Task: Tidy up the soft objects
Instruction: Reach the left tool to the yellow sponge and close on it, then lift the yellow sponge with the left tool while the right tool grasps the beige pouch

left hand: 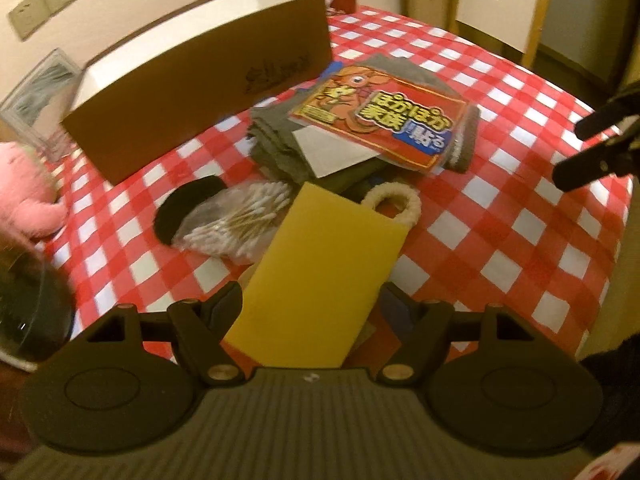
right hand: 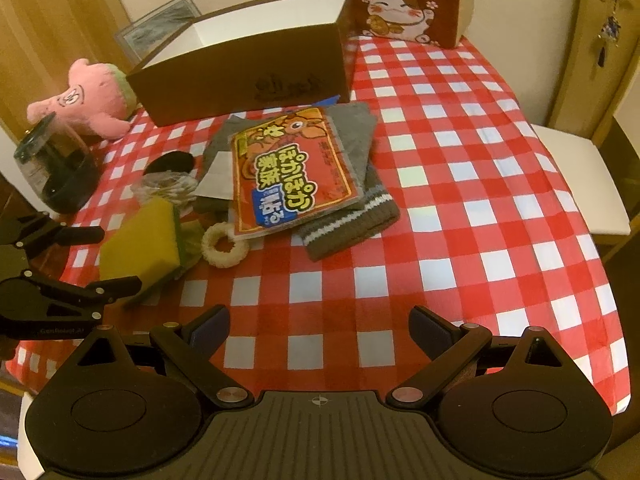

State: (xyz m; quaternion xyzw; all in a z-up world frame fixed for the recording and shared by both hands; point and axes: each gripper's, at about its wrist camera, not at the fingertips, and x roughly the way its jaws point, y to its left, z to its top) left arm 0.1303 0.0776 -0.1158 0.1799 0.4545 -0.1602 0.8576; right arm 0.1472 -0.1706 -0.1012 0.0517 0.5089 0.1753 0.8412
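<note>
A yellow sponge (left hand: 320,264) (right hand: 140,248) with a green underside lies on the checked tablecloth (right hand: 440,184). My left gripper (left hand: 310,300) (right hand: 120,258) is open, one finger at each side of the sponge's near end. Just behind the sponge are a white fluffy ring (left hand: 394,192) (right hand: 230,262), a bag of cotton swabs (left hand: 236,220) (right hand: 168,188) and a black round pad (left hand: 180,208) (right hand: 172,162). An orange printed pack (left hand: 384,120) (right hand: 292,172) rests on folded grey cloth (left hand: 276,140) (right hand: 352,136) and a striped knit piece (right hand: 352,224). My right gripper (right hand: 318,320) (left hand: 566,156) hangs open over bare cloth.
An open brown box (left hand: 192,92) (right hand: 240,80) stands at the back. A pink plush (left hand: 20,196) (right hand: 88,96) and a glass jar (right hand: 56,168) sit at the left edge. A cat-print bag (right hand: 400,4) stands at the far corner, and a white seat (right hand: 580,180) is beside the table.
</note>
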